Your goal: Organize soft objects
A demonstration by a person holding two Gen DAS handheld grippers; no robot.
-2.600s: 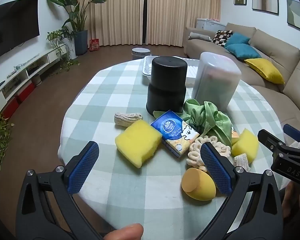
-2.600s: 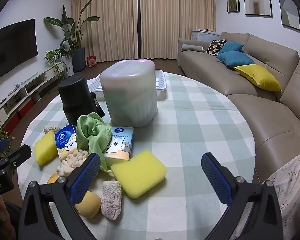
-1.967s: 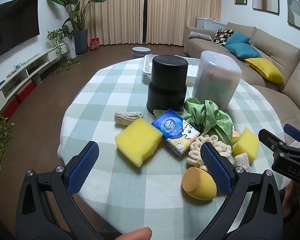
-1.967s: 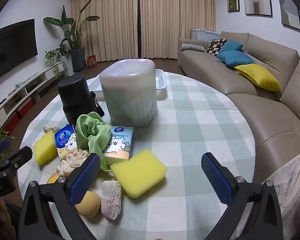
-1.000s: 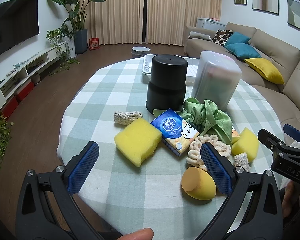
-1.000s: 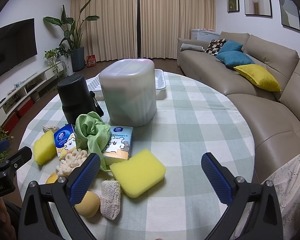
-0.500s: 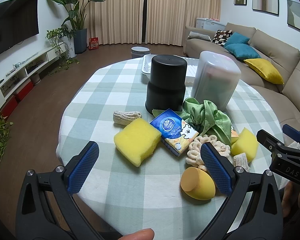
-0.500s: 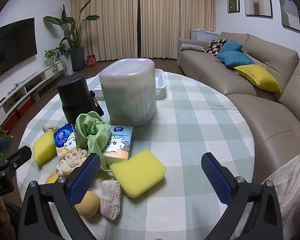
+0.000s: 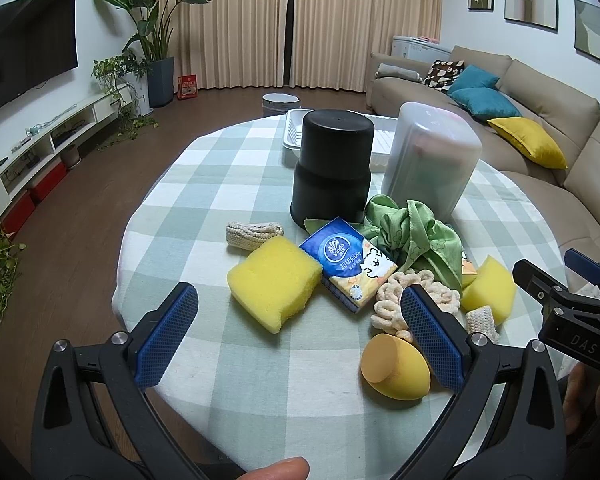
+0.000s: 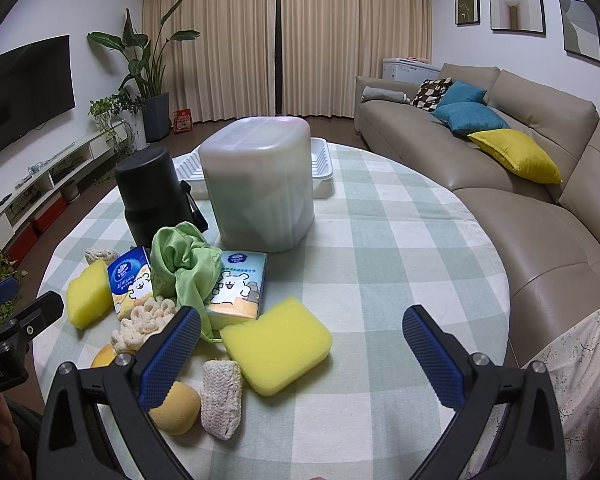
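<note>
Left gripper (image 9: 298,338) low over the near edge of the round checked table (image 9: 188,200), fingers (image 9: 168,334) spread wide and holding nothing. Right gripper (image 10: 300,356) likewise over the near edge, fingers (image 10: 430,356) wide apart and empty; also seen at 3 o'clock in the left view (image 9: 568,304). Soft things heaped on the near half of the table. In the left view: big yellow sponge (image 9: 274,282) at centre, knit roll (image 9: 252,233) just beyond it at 11 o'clock, blue tissue pack (image 9: 348,264) touching the sponge's right edge, green cloth (image 9: 414,236) bunched behind the pack, cream loopy scrubber (image 9: 396,300) partly hidden by the right finger, orange egg sponge (image 9: 394,364) at 5 o'clock close to that finger. Farther right, second yellow sponge (image 9: 488,290) with a knit pad (image 9: 480,318) against it. Behind the heap, black canister (image 9: 332,168) and frosted bin (image 9: 430,164), both upside down, side by side; white tray (image 9: 294,136) beyond them. In the right view: second tissue pack (image 10: 240,284) leaning under the green cloth, touching the nearer yellow sponge. Sofa (image 10: 500,152) with cushions at 2 o'clock.
</note>
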